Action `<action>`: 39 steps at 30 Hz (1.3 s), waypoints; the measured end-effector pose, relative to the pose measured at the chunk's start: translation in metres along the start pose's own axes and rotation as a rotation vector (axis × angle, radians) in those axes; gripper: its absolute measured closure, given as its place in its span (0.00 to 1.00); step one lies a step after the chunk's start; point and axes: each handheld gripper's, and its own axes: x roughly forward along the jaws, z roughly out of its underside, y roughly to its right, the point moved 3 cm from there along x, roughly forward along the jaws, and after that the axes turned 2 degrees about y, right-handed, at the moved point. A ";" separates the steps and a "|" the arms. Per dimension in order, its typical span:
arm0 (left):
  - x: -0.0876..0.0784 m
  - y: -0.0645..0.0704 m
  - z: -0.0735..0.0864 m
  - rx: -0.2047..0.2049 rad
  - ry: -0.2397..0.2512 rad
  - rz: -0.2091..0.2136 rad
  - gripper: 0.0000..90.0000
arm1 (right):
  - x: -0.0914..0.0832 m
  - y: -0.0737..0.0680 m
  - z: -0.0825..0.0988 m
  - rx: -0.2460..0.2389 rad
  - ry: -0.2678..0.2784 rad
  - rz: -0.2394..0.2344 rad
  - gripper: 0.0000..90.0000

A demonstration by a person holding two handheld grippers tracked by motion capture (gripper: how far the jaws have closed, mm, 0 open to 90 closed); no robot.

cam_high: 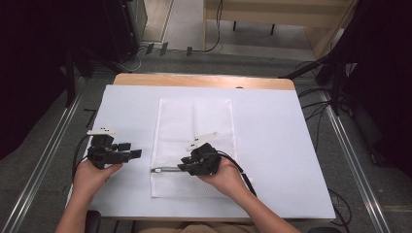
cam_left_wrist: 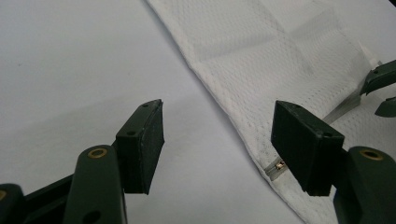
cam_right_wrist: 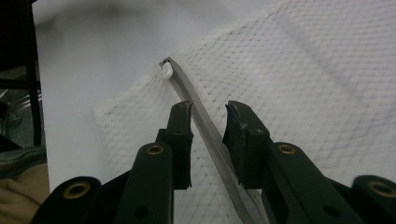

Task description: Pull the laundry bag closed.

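Note:
A white mesh bag (cam_high: 194,141) lies flat in the middle of the table, with a grey zipper (cam_high: 163,170) running across it near its front end. My right gripper (cam_high: 183,163) sits low over that zipper. In the right gripper view it (cam_right_wrist: 210,109) is open, one jaw on each side of the grey zipper tape (cam_right_wrist: 201,121). The white pull (cam_right_wrist: 166,70) lies beyond the jaws at the bag's edge. My left gripper (cam_high: 130,149) rests left of the bag, off the mesh. It (cam_left_wrist: 218,112) is wide open and holds nothing. The zipper's end (cam_left_wrist: 279,165) shows beside its right jaw.
A white sheet (cam_high: 272,145) covers the wooden table (cam_high: 204,80). Metal rails (cam_high: 48,145) run along both sides on the floor. Dark stands and cables (cam_high: 335,97) crowd the right side, and the other gripper's tips (cam_left_wrist: 380,79) show at the far right of the left gripper view.

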 end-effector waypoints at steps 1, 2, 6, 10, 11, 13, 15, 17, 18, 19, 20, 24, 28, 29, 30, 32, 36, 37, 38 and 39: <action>0.000 0.000 0.000 0.000 0.000 -0.001 0.39 | 0.002 0.000 -0.001 -0.002 0.003 -0.003 0.81; 0.000 0.000 0.000 0.001 0.000 -0.001 0.39 | 0.003 -0.001 -0.001 0.003 -0.002 -0.008 0.82; -0.001 -0.001 0.000 -0.001 0.003 -0.001 0.39 | 0.009 -0.004 -0.003 -0.011 -0.003 -0.008 0.81; 0.000 0.000 0.000 0.001 -0.001 -0.001 0.39 | 0.014 -0.007 -0.004 -0.023 -0.011 -0.016 0.83; 0.000 0.000 0.000 0.001 -0.001 -0.001 0.39 | 0.016 -0.008 -0.004 -0.018 -0.015 -0.021 0.83; 0.000 0.000 0.000 0.002 0.000 -0.002 0.39 | 0.019 -0.009 -0.005 -0.013 -0.017 -0.029 0.84; 0.000 -0.001 0.000 0.001 0.003 0.000 0.39 | 0.023 -0.011 -0.005 -0.004 -0.020 -0.038 0.85; 0.000 -0.001 0.000 0.001 0.003 -0.001 0.39 | 0.026 -0.013 -0.007 -0.009 -0.020 -0.046 0.85; 0.000 -0.001 0.000 0.002 0.002 0.000 0.39 | 0.028 -0.014 -0.007 -0.014 -0.019 -0.048 0.86; 0.000 -0.001 0.000 0.001 0.002 0.000 0.39 | 0.029 -0.015 -0.007 -0.018 -0.022 -0.051 0.86; 0.000 -0.001 0.000 0.002 0.000 -0.001 0.39 | 0.031 -0.015 -0.008 -0.017 -0.020 -0.052 0.86; 0.000 0.000 0.000 0.002 0.000 -0.001 0.39 | 0.037 -0.018 -0.009 -0.013 -0.023 -0.063 0.86; 0.000 0.000 0.000 0.001 0.000 0.000 0.39 | 0.043 -0.020 -0.011 -0.012 -0.023 -0.073 0.86; 0.000 0.000 0.000 0.001 0.000 0.000 0.39 | 0.045 -0.020 -0.012 -0.008 -0.025 -0.074 0.86; 0.000 0.000 0.000 0.001 0.000 0.000 0.39 | 0.046 -0.021 -0.013 -0.011 -0.023 -0.076 0.86; 0.000 0.000 0.000 0.002 0.003 0.002 0.39 | 0.049 -0.022 -0.014 -0.009 -0.028 -0.077 0.84; -0.001 -0.001 0.000 0.002 0.005 0.003 0.39 | 0.054 -0.025 -0.015 -0.017 -0.035 -0.078 0.83; 0.000 -0.001 0.000 0.002 0.005 0.005 0.39 | 0.055 -0.025 -0.015 -0.015 -0.040 -0.079 0.83; 0.000 0.000 0.000 0.002 0.002 0.003 0.39 | 0.057 -0.024 -0.015 -0.016 -0.041 -0.073 0.83; 0.000 0.000 0.000 0.002 0.001 0.001 0.39 | 0.058 -0.024 -0.015 -0.014 -0.046 -0.079 0.83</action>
